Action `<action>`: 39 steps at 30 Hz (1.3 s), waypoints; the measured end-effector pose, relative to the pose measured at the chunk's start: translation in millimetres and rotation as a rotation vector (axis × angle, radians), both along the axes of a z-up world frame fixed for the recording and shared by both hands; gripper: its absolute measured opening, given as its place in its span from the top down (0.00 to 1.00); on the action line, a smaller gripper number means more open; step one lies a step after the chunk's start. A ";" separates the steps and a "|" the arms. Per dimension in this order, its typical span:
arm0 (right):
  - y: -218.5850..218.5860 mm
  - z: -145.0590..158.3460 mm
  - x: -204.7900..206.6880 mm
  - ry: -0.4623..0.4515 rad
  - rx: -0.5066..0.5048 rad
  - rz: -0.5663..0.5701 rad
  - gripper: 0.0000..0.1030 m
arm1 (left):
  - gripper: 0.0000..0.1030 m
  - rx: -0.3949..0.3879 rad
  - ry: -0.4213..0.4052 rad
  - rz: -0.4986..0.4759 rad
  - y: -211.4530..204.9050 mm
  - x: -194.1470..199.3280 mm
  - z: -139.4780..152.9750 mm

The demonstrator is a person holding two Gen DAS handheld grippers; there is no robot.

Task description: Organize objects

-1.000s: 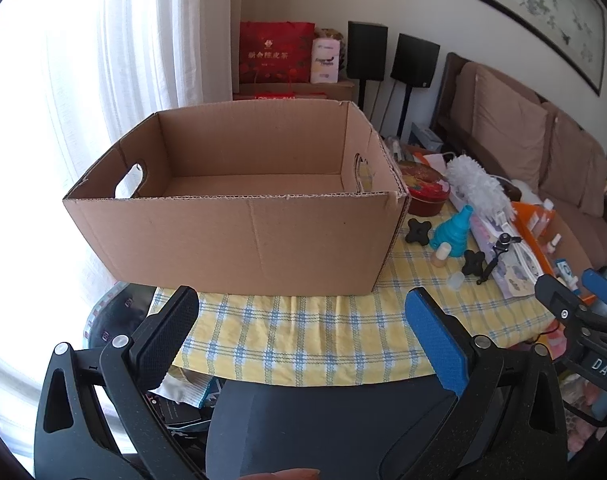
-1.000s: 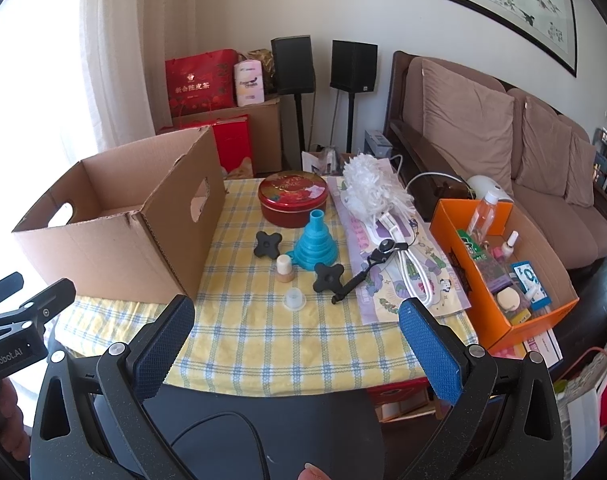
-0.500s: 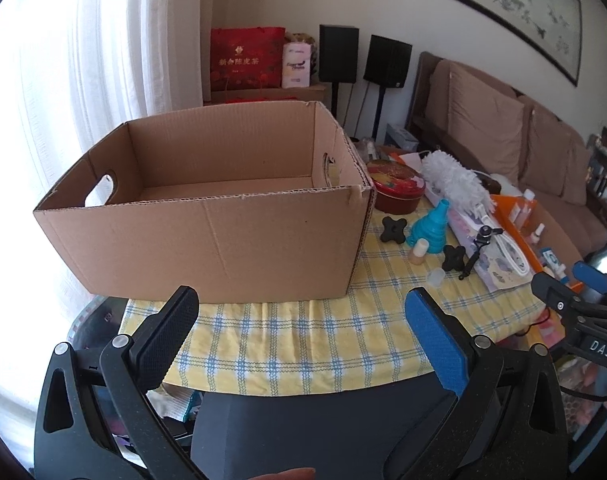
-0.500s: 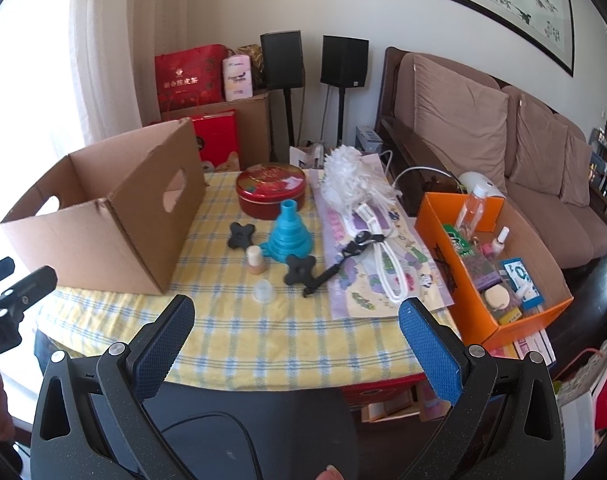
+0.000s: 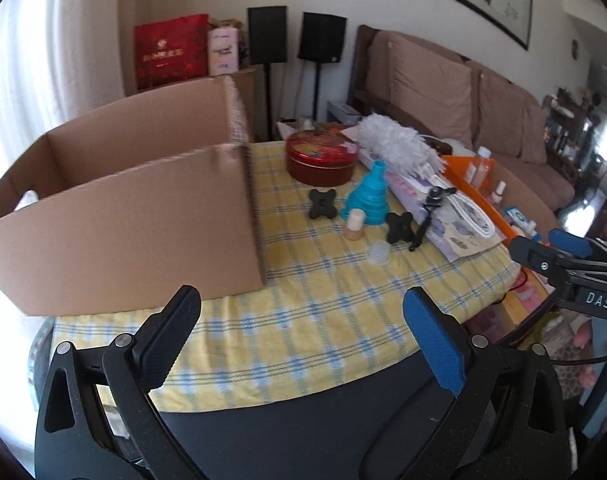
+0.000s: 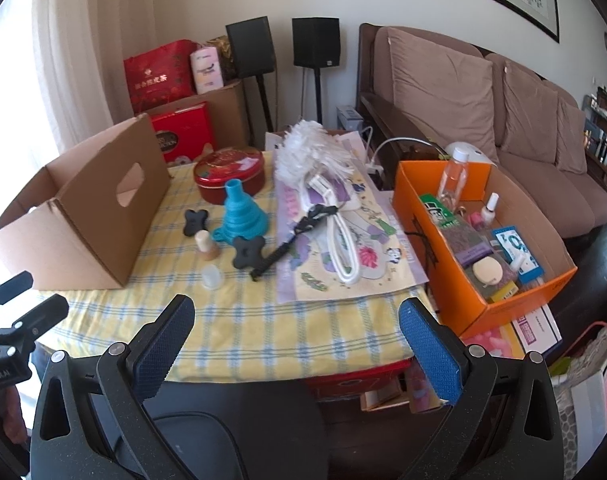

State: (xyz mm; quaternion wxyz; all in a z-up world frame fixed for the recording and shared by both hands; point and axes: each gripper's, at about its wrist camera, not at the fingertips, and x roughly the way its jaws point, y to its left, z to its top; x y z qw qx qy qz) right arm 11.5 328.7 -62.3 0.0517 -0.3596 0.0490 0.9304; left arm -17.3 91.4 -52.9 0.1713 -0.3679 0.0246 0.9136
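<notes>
I see one surface (image 6: pixel 239 320) under a yellow-and-blue checked cloth (image 5: pixel 323 312). Open cardboard box (image 6: pixel 87 216) sits on its left part. Red round tin (image 6: pixel 229 174) toward the back, blue funnel (image 6: pixel 239 216) just in front of it. Two black cross-shaped knobs (image 6: pixel 194 222) (image 6: pixel 247 252) flank the funnel. Small cork-based bottle (image 6: pixel 205 245) and a clear cap (image 6: pixel 212 276) nearby. Printed sheet (image 6: pixel 343 256) on the right side carries a white duster (image 6: pixel 311 156), white cable (image 6: pixel 343 248) and a black stick (image 6: pixel 287 244). Orange box (image 6: pixel 455 280) just beside the right edge; support unclear.
</notes>
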 end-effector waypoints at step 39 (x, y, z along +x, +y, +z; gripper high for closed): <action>43.7 -26.2 -26.0 -0.036 -0.121 0.002 0.13 | 0.76 -0.025 -0.134 -0.213 99.1 -92.2 -76.2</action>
